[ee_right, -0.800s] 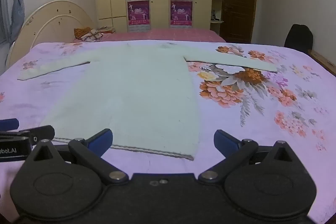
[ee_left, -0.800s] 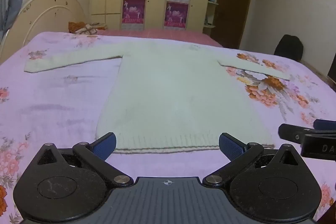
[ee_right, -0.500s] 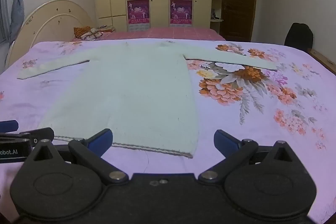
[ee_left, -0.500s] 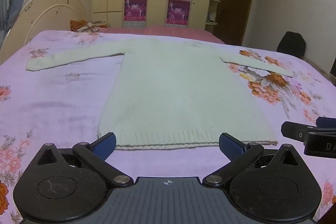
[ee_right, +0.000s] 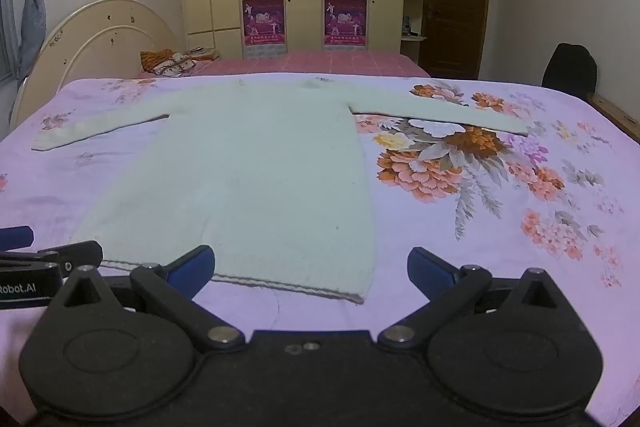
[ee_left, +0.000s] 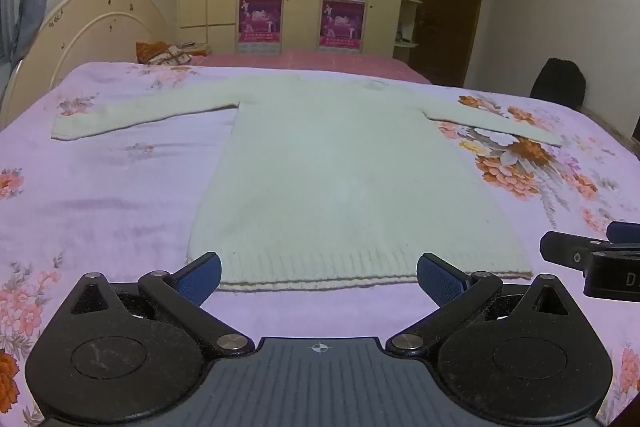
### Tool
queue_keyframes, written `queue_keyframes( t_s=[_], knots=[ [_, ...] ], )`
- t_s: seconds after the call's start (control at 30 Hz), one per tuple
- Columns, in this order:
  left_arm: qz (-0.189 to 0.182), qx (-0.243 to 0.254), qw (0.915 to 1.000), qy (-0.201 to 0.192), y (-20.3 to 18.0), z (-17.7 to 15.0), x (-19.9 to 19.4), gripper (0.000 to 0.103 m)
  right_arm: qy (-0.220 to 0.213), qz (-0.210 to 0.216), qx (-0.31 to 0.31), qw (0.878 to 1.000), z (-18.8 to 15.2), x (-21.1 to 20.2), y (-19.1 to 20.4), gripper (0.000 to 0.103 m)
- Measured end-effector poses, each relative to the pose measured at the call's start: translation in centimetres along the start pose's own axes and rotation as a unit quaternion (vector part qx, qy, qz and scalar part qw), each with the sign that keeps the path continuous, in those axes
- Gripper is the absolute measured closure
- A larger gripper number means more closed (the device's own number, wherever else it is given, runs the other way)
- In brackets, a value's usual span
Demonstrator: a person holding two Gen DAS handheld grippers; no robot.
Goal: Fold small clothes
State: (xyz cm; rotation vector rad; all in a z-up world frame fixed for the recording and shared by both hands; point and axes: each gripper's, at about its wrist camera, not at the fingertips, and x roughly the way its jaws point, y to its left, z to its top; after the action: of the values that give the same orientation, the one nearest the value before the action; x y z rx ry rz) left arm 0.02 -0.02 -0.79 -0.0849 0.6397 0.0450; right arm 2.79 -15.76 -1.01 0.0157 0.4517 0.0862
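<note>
A pale cream knitted sweater (ee_left: 344, 171) lies flat on the bed, hem toward me, both sleeves spread out sideways; it also shows in the right wrist view (ee_right: 248, 179). My left gripper (ee_left: 319, 277) is open and empty, its blue pads just short of the hem. My right gripper (ee_right: 310, 269) is open and empty, over the hem's right corner (ee_right: 356, 297). The right gripper's tip shows at the right edge of the left wrist view (ee_left: 592, 259), and the left gripper's tip shows at the left edge of the right wrist view (ee_right: 48, 259).
The bed has a lilac bedspread (ee_left: 100, 187) with orange flowers (ee_right: 452, 155). A curved headboard (ee_left: 92, 27) stands at the left. A second bed with a pink cover (ee_right: 320, 61), wardrobes, a dark door and a black chair (ee_right: 570, 67) lie beyond.
Both grippers have shifted slightly relative to the sweater, whose hem now sits a little lower in both views. Both stay open. The sweater has not moved.
</note>
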Motion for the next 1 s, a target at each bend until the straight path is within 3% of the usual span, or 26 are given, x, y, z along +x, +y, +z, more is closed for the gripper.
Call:
queue_keyframes(
  t_s=[1.0],
  knots=[
    [0.006, 0.001, 1.0000, 0.006, -0.14, 0.24, 0.38, 0.000, 0.000, -0.002, 0.004, 1.000, -0.16, 0.00, -0.15, 0.001]
  ],
)
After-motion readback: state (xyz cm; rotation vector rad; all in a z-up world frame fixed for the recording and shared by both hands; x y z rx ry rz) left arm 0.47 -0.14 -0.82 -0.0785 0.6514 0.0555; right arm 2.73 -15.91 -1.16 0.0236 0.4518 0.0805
